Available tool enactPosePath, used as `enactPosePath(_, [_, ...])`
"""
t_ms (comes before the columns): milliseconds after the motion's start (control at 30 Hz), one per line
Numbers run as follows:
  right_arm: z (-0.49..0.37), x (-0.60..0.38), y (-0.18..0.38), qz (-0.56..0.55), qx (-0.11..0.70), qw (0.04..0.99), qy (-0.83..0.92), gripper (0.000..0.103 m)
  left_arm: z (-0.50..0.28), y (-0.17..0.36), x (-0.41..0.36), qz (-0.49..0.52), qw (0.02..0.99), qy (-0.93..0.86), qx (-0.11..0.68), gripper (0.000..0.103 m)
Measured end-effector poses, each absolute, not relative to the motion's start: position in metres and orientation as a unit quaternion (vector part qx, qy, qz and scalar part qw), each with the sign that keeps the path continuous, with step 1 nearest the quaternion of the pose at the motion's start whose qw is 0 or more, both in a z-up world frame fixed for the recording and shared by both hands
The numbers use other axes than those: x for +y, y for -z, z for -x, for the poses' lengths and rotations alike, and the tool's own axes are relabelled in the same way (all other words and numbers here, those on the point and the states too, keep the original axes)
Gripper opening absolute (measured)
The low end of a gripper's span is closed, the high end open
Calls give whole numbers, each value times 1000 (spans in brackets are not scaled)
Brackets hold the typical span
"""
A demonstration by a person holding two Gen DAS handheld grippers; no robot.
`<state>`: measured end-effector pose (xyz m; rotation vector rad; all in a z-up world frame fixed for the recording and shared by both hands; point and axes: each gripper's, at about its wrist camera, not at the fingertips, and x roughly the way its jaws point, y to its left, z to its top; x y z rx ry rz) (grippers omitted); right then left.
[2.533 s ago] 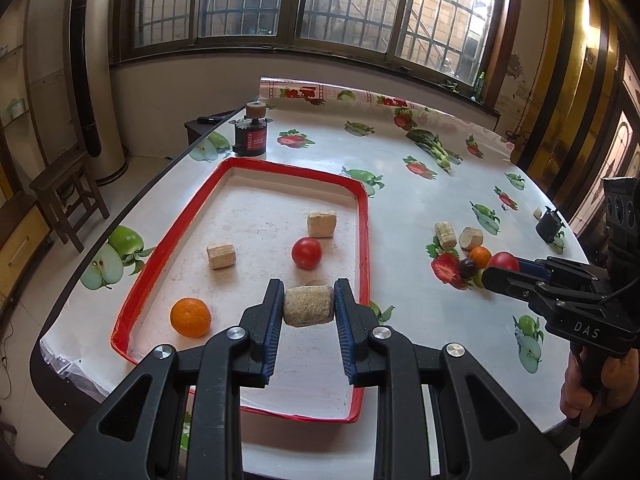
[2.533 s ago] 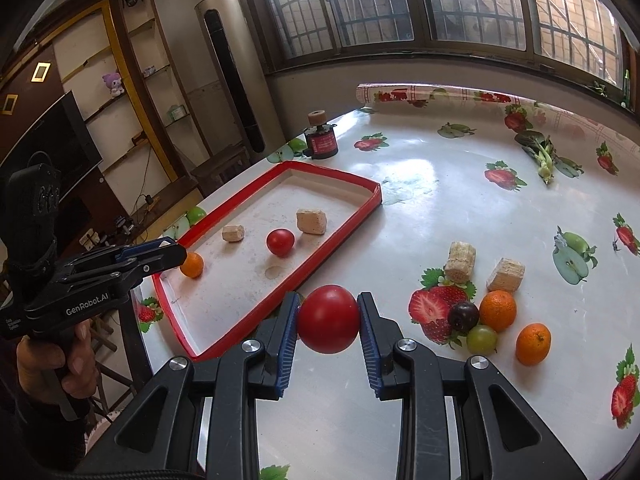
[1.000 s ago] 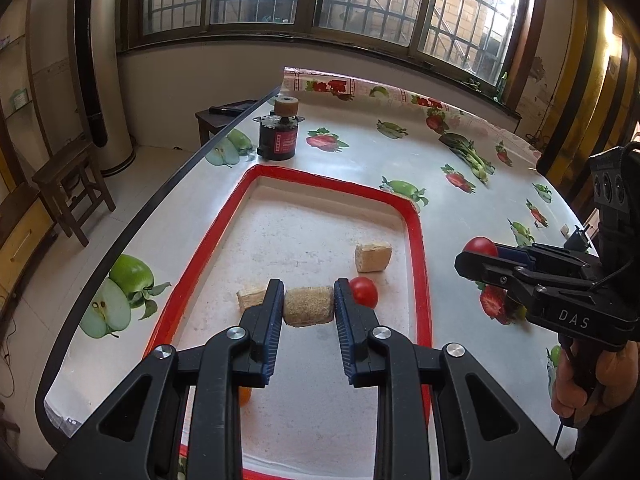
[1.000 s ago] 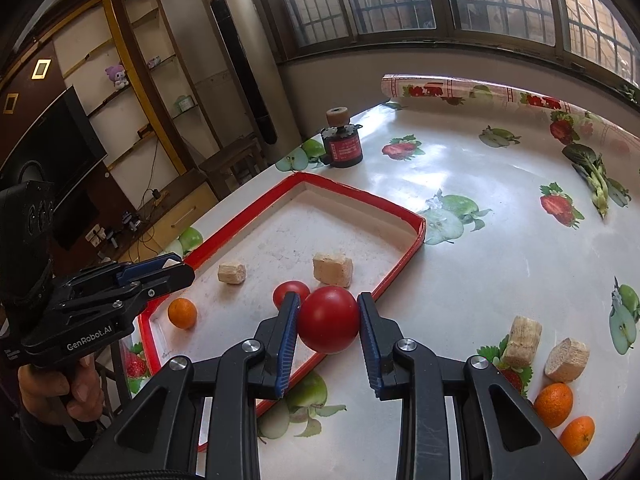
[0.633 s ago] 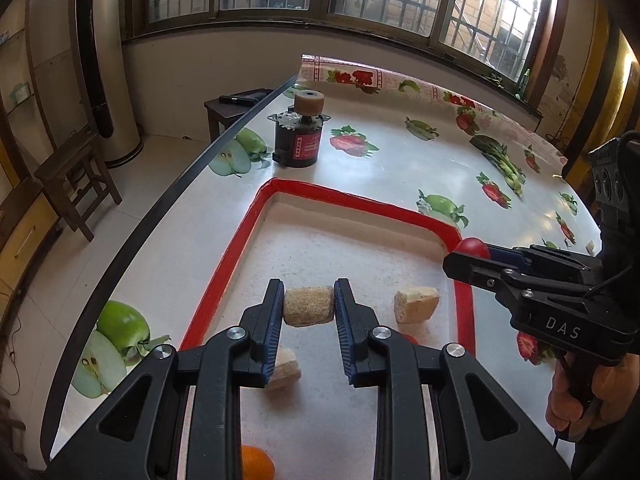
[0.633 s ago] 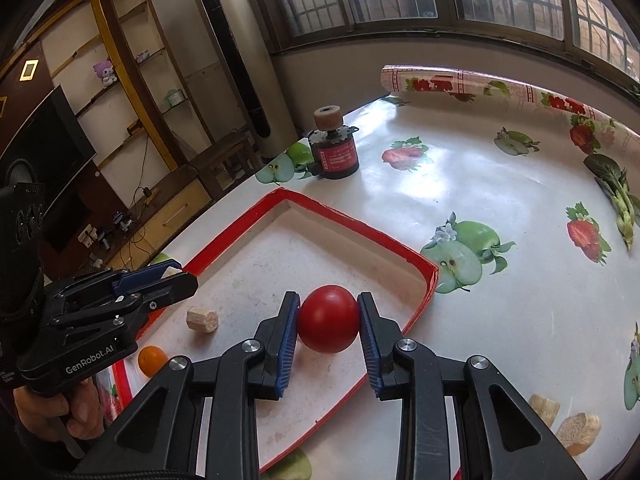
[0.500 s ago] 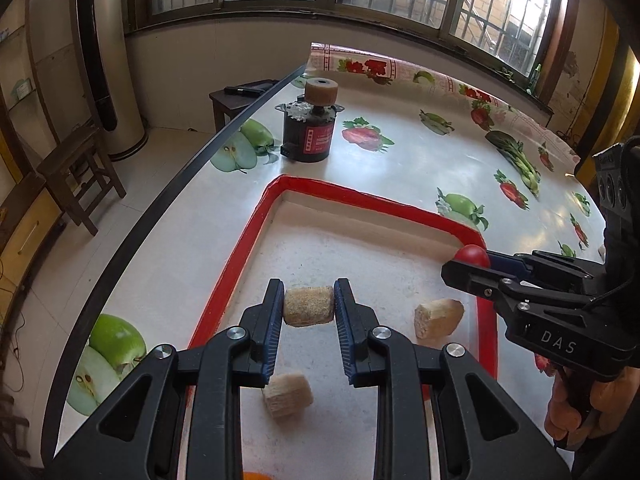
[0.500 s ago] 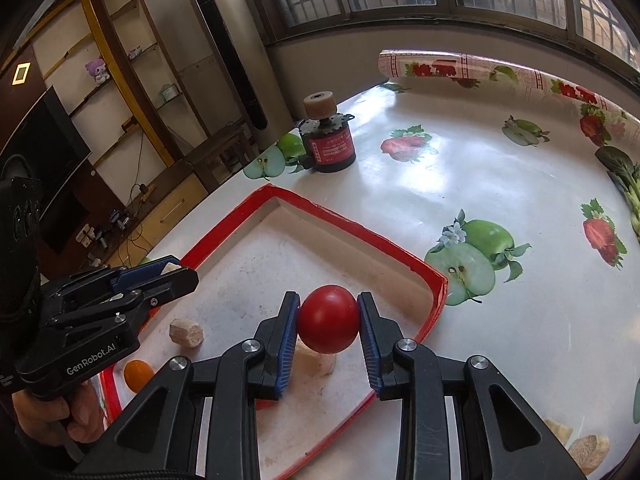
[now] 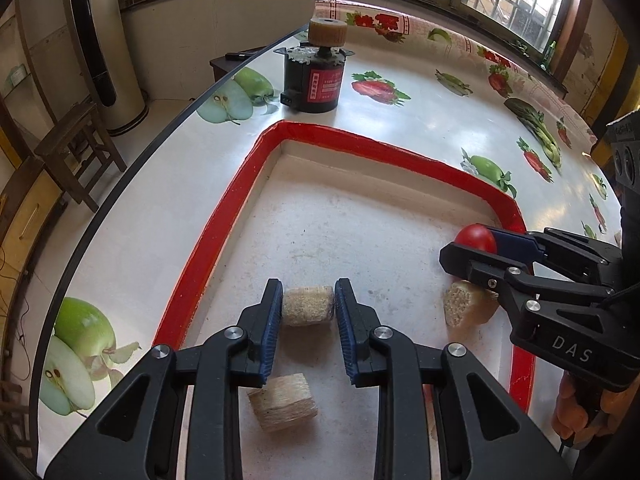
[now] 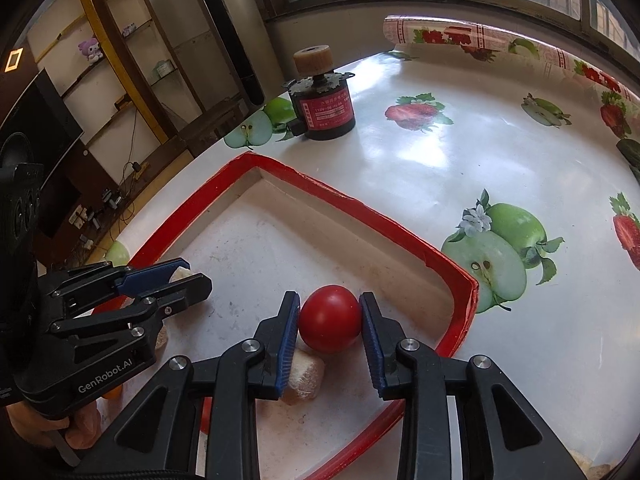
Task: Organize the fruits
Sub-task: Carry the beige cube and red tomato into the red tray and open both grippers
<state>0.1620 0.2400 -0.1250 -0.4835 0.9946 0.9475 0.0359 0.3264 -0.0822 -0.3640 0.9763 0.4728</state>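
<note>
Both grippers hang low over the red-rimmed tray (image 9: 224,224) on the counter (image 10: 460,168), each at the point of letting go. The left gripper (image 9: 308,308) has a tan cork-like block (image 9: 307,305) between its blue pads; its jaws are opening, and a thin gap shows on the right side while the left pad looks to be touching, so the block is barely held, if at all. The right gripper (image 10: 330,318) brackets a red tomato (image 10: 330,317) near the tray's right rim; its jaws are opening too, with the pads at the fruit's sides. Both pieces appear to sit just above or on the tray floor. A second block (image 9: 283,402) lies just nearer than the left gripper, and a third (image 10: 304,376) sits right under the tomato's near side. To finish well, I would spread the jaws evenly so neither piece is flicked sideways, and watch the tomato: it is round and may roll off the neighbouring block towards the rim. Lifting straight up and back should avoid brushing the nearby blocks. A small motor (image 9: 316,76) stands beyond the tray's far edge, well clear.
</note>
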Motion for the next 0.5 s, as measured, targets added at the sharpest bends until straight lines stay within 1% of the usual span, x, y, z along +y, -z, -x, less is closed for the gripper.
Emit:
enactPosePath(33, [-161, 240, 124, 220, 454, 746, -434, 40, -34, 81, 327, 172, 841, -227, 460, 25])
enactPosePath(67, [-160, 239, 123, 220, 452, 747, -436, 43, -33, 79, 326, 171, 841, -231, 458, 28])
enactPosePath(133, [-157, 238, 119, 222, 447, 749, -435, 45, -28, 72, 324, 168, 845, -237, 449, 35])
enactPosePath(167, [-156, 236, 116, 223, 444, 751, -436, 46, -25, 68, 323, 166, 847, -240, 444, 42])
enactPosePath(200, [-154, 233, 113, 222, 441, 751, -438, 48, -23, 65, 322, 165, 849, -244, 440, 47])
enactPosePath(267, [-150, 228, 106, 218, 438, 752, -441, 53, -17, 58, 319, 161, 853, -247, 431, 47])
enactPosePath(500, [-134, 201, 79, 201, 423, 760, -451, 54, -1, 42, 308, 169, 860, -248, 413, 47])
